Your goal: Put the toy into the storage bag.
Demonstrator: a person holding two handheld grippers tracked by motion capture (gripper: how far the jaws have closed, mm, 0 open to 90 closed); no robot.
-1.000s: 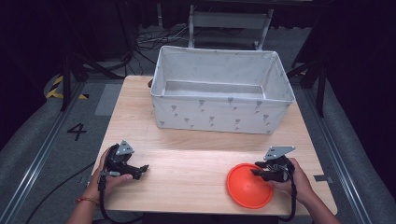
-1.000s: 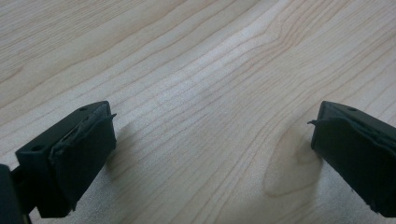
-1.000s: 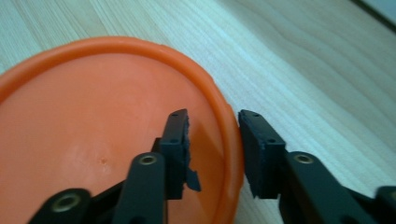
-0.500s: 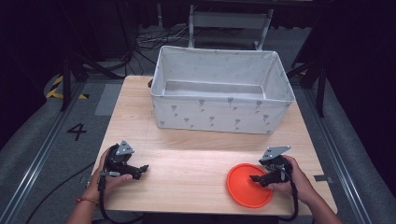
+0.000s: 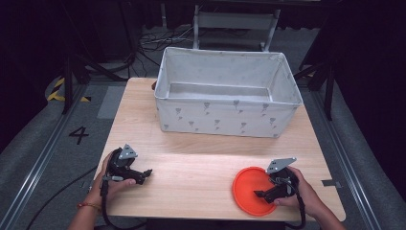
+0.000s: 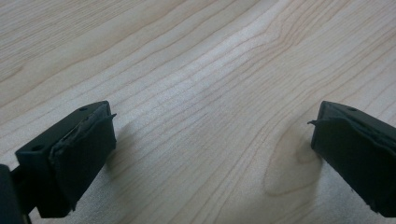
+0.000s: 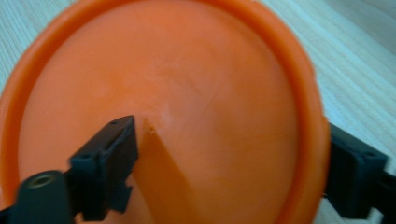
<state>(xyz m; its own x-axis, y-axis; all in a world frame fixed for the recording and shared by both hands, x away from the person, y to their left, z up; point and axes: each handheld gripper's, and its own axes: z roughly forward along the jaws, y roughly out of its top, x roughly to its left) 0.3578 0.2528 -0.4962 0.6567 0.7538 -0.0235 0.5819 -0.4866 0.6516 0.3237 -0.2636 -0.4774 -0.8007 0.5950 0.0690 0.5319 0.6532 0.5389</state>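
Note:
An orange plate (image 5: pixel 248 190) lies flat on the wooden table (image 5: pixel 201 163) at the front right. My right gripper (image 5: pixel 262 194) sits low over its right side. In the right gripper view the jaws straddle the plate's (image 7: pixel 187 70) rim, one jaw inside the dish and one outside. My right gripper (image 7: pixel 233 154) is open; its jaws have just been closing a little, with the rim between them but not pinched. My left gripper (image 5: pixel 146 173) rests at the front left, open. Bare wood lies between the jaws of my left gripper (image 6: pixel 212 135).
A large white fabric basket (image 5: pixel 225 120) with grey marks stands across the back of the table, and what I can see of its inside is bare. Bare wood stretches between the two grippers. Dark floor and cables surround the table.
The right gripper's jaws have opened off the plate's rim. The plate went from tilted to lying flat on the table. The left hand has not moved.

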